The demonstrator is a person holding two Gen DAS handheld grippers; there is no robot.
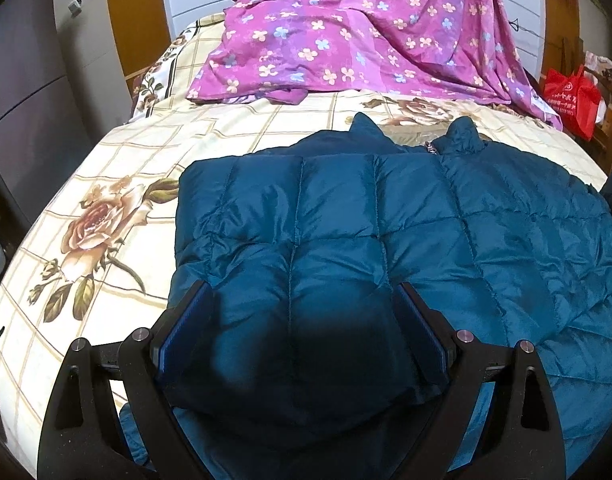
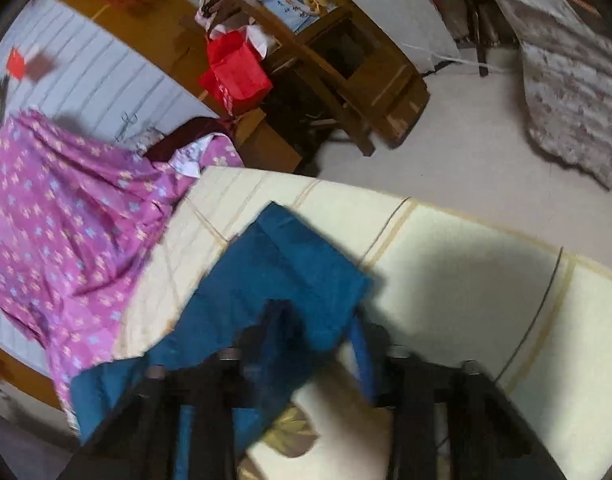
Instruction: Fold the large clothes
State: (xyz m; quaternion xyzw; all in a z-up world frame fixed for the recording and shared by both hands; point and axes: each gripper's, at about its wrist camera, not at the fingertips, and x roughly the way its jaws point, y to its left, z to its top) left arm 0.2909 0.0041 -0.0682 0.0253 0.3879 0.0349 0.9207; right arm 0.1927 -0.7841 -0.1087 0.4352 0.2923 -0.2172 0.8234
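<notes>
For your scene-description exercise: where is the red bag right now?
In the left wrist view the red bag sits at the far right edge, beyond the bed beside the purple floral sheet. In the right wrist view it stands upper centre against a wooden chair.

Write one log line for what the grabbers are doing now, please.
stage: folding | left gripper: clamped on blue jacket fold | right gripper: sleeve between jaws, grip blurred | surface: bed
</notes>
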